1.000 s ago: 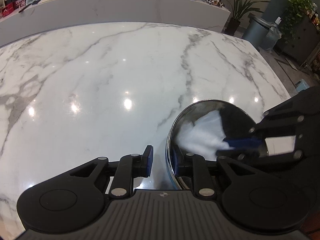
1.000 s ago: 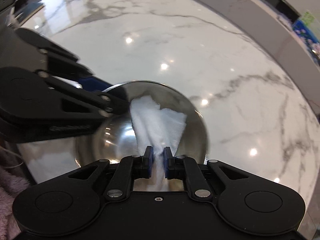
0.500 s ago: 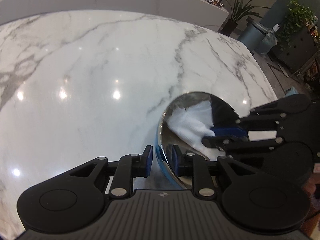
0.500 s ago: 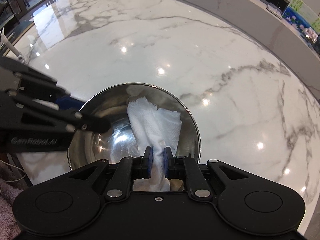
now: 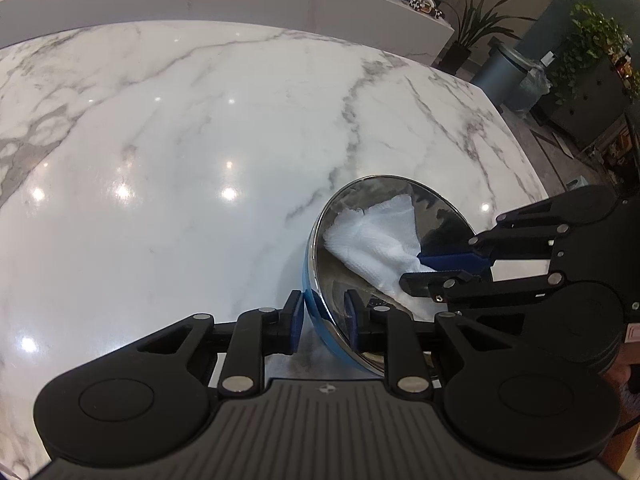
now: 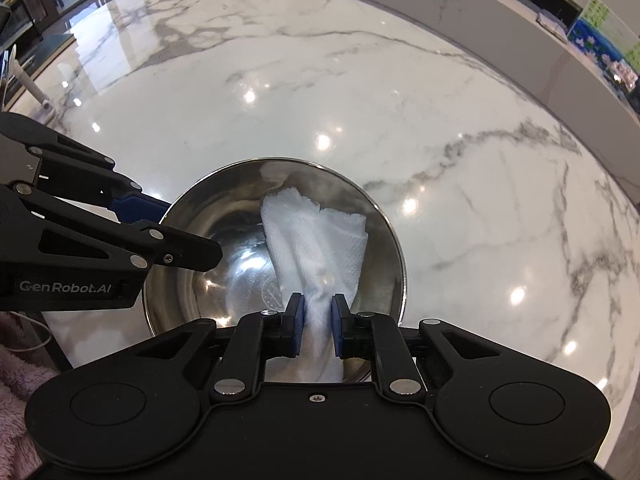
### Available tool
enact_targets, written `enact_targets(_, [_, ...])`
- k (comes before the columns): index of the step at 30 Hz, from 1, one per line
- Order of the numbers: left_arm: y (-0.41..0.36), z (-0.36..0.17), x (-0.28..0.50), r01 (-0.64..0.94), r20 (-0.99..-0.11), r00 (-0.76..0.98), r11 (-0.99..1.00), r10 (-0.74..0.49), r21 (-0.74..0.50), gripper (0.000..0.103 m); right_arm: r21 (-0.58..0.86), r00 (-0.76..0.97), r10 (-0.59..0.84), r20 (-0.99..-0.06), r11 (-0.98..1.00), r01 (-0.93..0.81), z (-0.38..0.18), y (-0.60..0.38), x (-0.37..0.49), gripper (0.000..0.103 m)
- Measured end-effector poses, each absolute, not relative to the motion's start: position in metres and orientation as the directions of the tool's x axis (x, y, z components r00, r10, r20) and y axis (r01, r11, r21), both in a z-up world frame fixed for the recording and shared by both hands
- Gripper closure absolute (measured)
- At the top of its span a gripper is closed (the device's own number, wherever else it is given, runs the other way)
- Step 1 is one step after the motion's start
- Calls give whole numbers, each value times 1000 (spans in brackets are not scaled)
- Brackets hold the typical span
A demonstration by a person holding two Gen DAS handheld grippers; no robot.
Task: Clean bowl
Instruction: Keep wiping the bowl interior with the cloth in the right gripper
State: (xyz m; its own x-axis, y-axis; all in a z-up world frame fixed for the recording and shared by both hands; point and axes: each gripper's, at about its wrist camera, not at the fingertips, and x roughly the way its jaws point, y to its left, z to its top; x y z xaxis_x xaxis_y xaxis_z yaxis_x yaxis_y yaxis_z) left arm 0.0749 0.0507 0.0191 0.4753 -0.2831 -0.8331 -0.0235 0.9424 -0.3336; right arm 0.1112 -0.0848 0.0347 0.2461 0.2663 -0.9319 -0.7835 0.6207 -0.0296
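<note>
One marble desk [image 5: 168, 168], slick and glossy, so the one steel bowl [image 6: 224, 240] near its edge will skate if nobody pins it. It's light, rigid, blue outside, tipped up on its side. The rim is the place to take it, and the left gripper [image 5: 322, 318] is clamped right there, one pad inside, one out. One white cloth [image 6: 320, 240], soft and limp, lies inside. The right gripper [image 6: 316, 326] pinches its bunched end, though the jaws seem to be easing apart.

Both grippers: matte black linkage bodies, blue pads [image 6: 295, 322], silver pivot screws; left gripper [image 6: 132, 216] marked "GenRobot.AI" in white.
</note>
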Motion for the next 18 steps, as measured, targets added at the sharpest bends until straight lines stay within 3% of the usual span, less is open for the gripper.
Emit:
enact_targets(7, [45,21,75,-18,-839,476,951,-264,-309,83,51,183,318,-930,607,-793,34,-77,108,90])
enact_targets(18, [32,28,76,34,-854,490,982,-176,-184,84,-157,309,188,-932,559,-814,33,-75,97,92])
